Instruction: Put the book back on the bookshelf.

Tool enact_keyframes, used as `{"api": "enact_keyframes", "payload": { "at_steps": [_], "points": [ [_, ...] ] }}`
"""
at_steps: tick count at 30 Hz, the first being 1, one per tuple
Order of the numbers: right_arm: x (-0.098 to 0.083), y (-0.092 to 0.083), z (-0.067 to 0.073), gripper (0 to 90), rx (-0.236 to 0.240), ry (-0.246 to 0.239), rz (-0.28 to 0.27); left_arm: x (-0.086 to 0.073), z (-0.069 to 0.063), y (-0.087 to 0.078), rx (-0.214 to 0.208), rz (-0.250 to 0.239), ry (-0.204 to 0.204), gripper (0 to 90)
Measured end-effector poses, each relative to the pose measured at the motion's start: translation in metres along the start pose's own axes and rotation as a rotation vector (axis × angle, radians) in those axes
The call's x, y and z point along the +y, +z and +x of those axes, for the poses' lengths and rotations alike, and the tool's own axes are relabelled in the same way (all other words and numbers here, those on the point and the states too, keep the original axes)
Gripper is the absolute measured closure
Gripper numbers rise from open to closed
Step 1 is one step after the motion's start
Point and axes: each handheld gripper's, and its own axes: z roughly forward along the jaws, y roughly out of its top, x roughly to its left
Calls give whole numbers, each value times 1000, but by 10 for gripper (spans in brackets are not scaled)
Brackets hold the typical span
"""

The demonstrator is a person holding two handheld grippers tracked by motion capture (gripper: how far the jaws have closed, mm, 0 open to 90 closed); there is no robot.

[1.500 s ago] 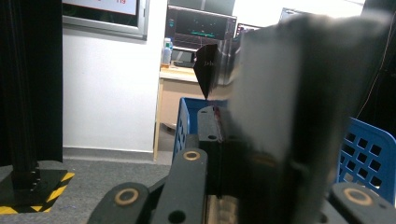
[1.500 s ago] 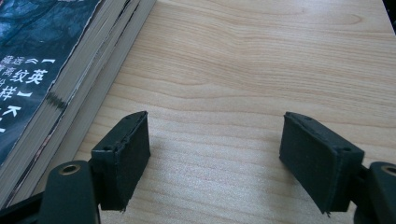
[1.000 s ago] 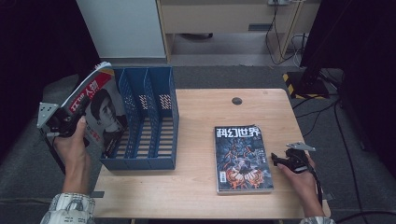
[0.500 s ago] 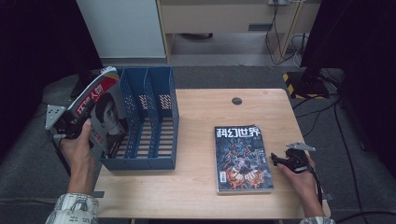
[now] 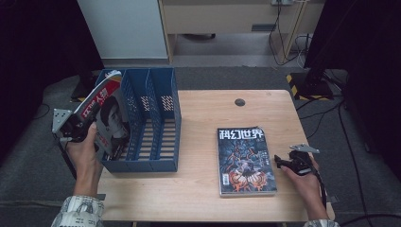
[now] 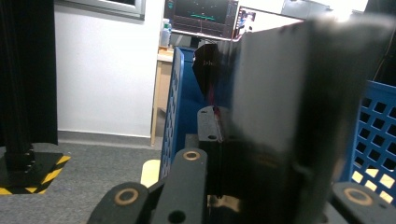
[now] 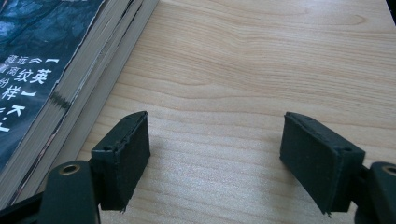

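Observation:
My left gripper is shut on a magazine with a red title and a portrait cover. It holds the magazine nearly upright at the leftmost slot of the blue file rack. In the left gripper view the dark magazine stands between the jaws of the left gripper, with blue rack walls on both sides. A dark science-fiction magazine tops a small stack lying flat on the table. My right gripper rests open beside the stack's right edge. In the right gripper view the right gripper has only bare wood between its pads, with the stack to its left.
The wooden table has a small dark round hole near its far edge. The rack's middle and right slots look empty. A white cabinet, a black-and-yellow stand base and cables stand on the grey floor beyond the table.
My left gripper has shifted a little to the right with the magazine, closer to the rack's left slot. The right gripper and the stack have stayed put.

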Motion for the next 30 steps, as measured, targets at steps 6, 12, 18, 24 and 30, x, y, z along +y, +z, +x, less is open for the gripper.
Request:
{"api": "enact_keyframes", "payload": {
  "at_steps": [6, 12, 18, 24, 30],
  "points": [
    [0, 0, 0, 244, -1, 5, 0, -6, 2, 0, -6, 3, -15, 866],
    [0, 0, 0, 245, -1, 2, 0, -7, 0, 1, -14, 3, -17, 866],
    [0, 0, 0, 245, -1, 3, 0, -7, -2, 1, -9, 6, -16, 864],
    [0, 0, 0, 245, 0, 1, -1, -7, 1, 0, -2, 17, -35, 860],
    [0, 0, 0, 245, 1, 0, 1, -8, 3, -2, -10, 25, -43, 857]
  ]
}}
